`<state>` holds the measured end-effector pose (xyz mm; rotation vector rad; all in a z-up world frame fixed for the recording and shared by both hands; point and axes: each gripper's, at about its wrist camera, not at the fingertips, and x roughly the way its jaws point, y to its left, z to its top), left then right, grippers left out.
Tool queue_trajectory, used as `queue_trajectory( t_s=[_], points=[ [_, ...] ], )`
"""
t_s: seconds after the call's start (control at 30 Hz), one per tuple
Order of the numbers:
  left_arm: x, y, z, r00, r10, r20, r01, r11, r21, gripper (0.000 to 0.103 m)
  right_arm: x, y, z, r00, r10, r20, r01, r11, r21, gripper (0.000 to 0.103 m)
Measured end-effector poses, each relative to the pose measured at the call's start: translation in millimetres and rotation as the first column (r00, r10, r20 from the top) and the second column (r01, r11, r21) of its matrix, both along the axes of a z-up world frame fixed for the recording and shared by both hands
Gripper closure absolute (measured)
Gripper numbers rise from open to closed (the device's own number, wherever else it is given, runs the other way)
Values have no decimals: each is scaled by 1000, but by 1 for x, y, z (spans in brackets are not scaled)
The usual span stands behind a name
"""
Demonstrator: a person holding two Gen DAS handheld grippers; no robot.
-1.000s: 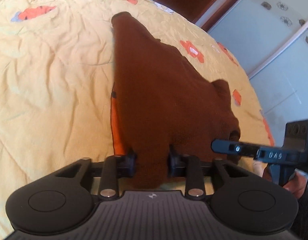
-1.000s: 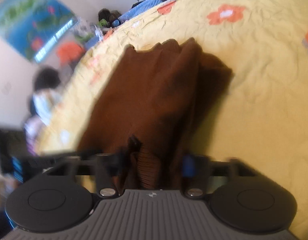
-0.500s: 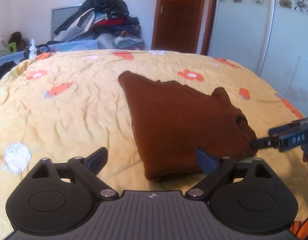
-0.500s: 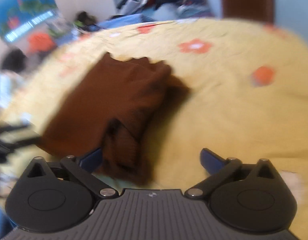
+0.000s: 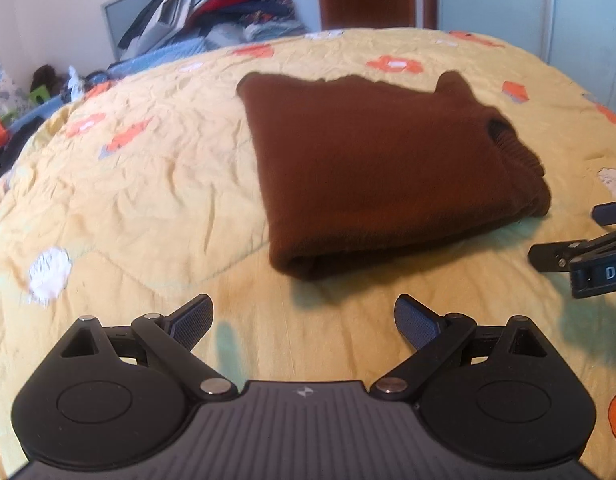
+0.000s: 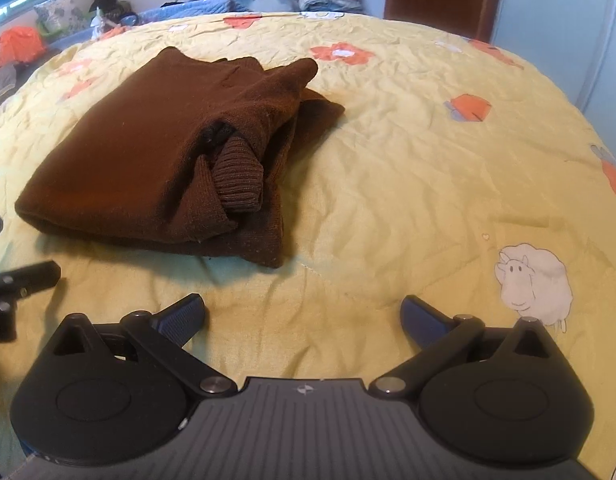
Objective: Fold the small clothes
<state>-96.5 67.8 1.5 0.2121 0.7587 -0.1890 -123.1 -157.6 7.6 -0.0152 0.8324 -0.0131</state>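
Knitwear first: the brown sweater (image 5: 371,168) lies folded into a thick rectangular bundle on the yellow flowered bedspread (image 5: 148,200), toward twelve o'clock of both tools and apart from each. In the left wrist view it shows a smooth top face and a rounded fold along the near edge. In the right wrist view a ribbed cuff (image 6: 238,178) pokes out of the open side and the layers there sit unevenly.

The left tool (image 5: 304,320) has its fingers spread wide with nothing between them, only bedspread below. The right tool (image 6: 304,318) is likewise wide apart and empty. Each tool's tip shows at the edge of the other's view, at about three o'clock in the left view and nine o'clock in the right.

Judging by its look, the sweater is soft, limp and light, with enough bulk to hold a crease loosely but not stiffly. It should sag if lifted from one point, and the loose cuff would likely slide out. The knit seems grippy rather than slippery, so a pinch ought to hold. The best holds appear to be the two near corners of the folded edge, catching all layers together. If tidying is wanted, take the cuff and tuck it inward first.
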Motion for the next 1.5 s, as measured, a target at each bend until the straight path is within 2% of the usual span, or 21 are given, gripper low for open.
queue_trajectory(
  t_s=[0.2,0.27,0.4,0.47,0.57,1.5],
  points=[
    [6,3,-3,996,68,-55,-73,993,-88,5,-4,6,-1,999,-41,31,41,999,2,0],
    [10,4,-4,993,95,-73,-102,989,-104,0,-4,7,-2,997,-53,48,53,999,3,0],
    [9,0,-7,988,152,-34,-155,981,-116,0,-5,10,-6,993,-73,95,74,997,3,0],
    [5,-3,-10,985,170,14,-167,978,-124,0,-7,10,-9,988,-74,132,74,997,3,0],
    [1,-5,-17,984,148,98,-134,981,-141,0,-7,12,-12,981,-83,174,84,996,1,0],
    [5,-3,-17,986,137,99,-122,982,-146,0,-8,17,-14,975,-101,196,102,995,3,0]
  ],
)
